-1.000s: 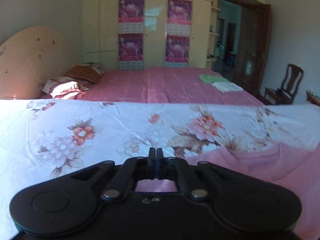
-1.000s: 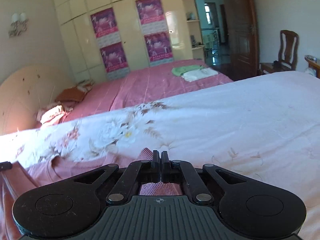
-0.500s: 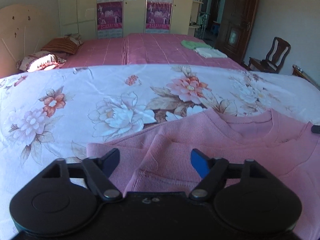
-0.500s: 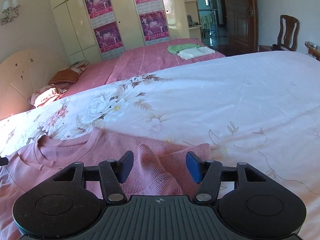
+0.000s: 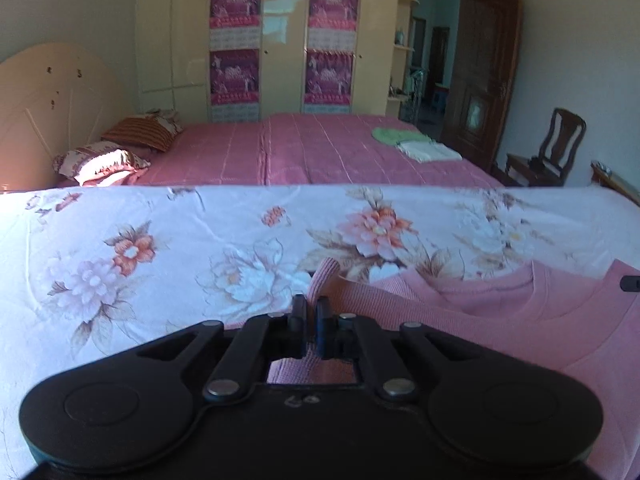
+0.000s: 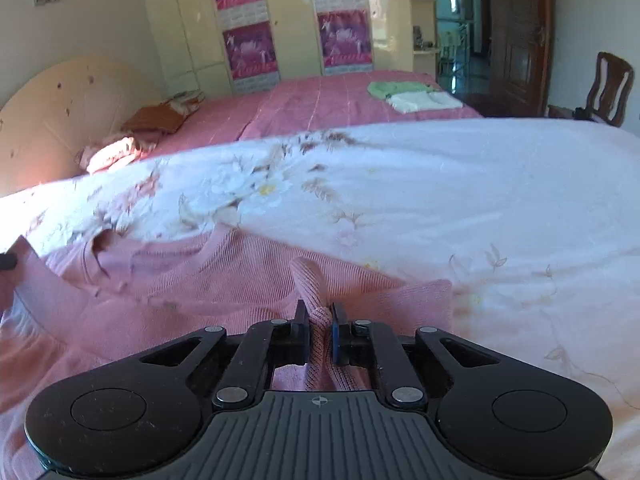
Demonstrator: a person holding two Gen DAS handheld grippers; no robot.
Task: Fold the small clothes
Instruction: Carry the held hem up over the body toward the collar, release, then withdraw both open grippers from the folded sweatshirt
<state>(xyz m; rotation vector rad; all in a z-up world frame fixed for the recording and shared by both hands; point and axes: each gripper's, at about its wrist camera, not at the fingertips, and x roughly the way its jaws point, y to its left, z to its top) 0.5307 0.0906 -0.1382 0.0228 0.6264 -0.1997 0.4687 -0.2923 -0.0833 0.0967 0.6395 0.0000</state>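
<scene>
Both tools (image 5: pixel 311 312) (image 6: pixel 320 316) pinching pink sweater (image 6: pixel 240 276)

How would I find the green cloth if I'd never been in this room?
Look at the far bed with the pink cover, by the wardrobe. Near its door-side end lie two folded cloths, touching. The green cloth is the farther one; the white cloth lies nearer.

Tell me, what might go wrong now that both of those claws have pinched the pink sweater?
The right gripper pinches only a thin bunched ridge of the pink sweater; the knit could slip out when lifted. The left gripper holds a narrow bit near the sleeve cuff, so uneven pulling might skew the fold. Dragging the sweater could also rumple the floral sheet beneath it.
</scene>
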